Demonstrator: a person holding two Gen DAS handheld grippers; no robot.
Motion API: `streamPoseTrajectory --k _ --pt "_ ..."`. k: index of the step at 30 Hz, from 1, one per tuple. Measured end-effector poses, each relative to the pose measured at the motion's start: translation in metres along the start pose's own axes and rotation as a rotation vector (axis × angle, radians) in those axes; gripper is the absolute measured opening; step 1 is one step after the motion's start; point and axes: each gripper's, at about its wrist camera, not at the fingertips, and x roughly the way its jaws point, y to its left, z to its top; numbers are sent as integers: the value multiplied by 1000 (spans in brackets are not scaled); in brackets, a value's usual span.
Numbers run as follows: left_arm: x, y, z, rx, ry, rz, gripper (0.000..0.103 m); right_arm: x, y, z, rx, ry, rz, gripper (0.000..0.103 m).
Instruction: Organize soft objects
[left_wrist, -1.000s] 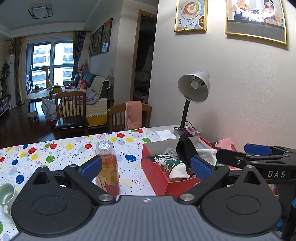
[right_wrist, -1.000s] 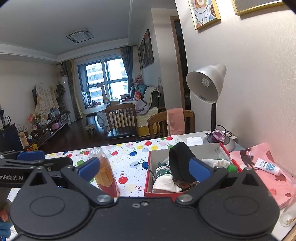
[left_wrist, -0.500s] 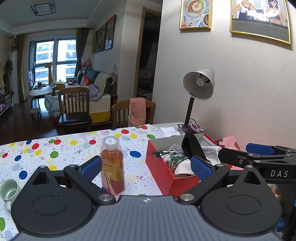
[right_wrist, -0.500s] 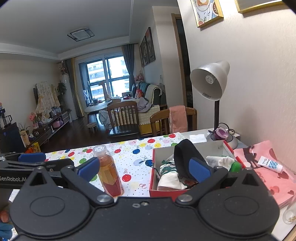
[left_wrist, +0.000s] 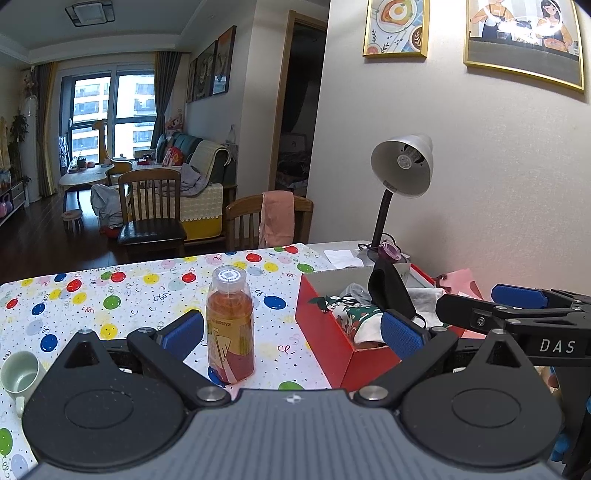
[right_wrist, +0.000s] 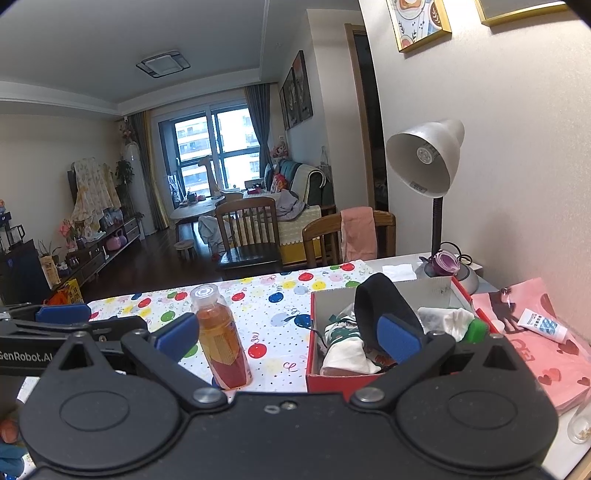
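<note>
- Both cameras have backed off over the last second: red box (left_wrist: 332, 343) and bottle (left_wrist: 230, 325) sit lower and further from the lens in each view than before, more of the dotted surface (left_wrist: 110, 295) shows.
- Soft objects: pile inside the red box – green-patterned cloth (left_wrist: 351, 314), white cloth (right_wrist: 448, 321), black band (right_wrist: 384, 302) standing up as a loop above the rim.
- Box is open-topped and sits on the surface, at 3 o'clock of the bottle, near but apart.
- Left gripper (left_wrist: 291, 334): jaws wide, nothing between them. Bottle shows in the gap but stands beyond the fingertips, untouched.
- Right gripper (right_wrist: 288, 338): jaws wide, holding nothing. Its right blue pad overlaps the black band in view; cannot tell if they touch.
- From the left wrist view, the right gripper's fingers (left_wrist: 517, 297) stick in from 3 o'clock, just over the box's right side.
- From the right wrist view, the left gripper's fingers (right_wrist: 62, 314) come in from 9 o'clock.
- Bottle: upright, orange-red liquid, clear cap.
- Green mug (left_wrist: 18, 373) at 9 o'clock of the bottle, well apart, at the frame edge.
- Desk lamp (right_wrist: 428, 166) at 12 o'clock behind the box, shade aimed towards the cameras.
- Pink bag (right_wrist: 546, 362) at 3 o'clock of the box, with a small white tube (right_wrist: 543, 325) lying on it.
- White tissue (left_wrist: 341, 256) beyond the box near the lamp base.
</note>
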Motion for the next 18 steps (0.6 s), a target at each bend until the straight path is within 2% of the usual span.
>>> streamPoseTrajectory --k 18 --pt "-1 3 1 6 0 5 103 2 0 3 -3 6 -1 103"
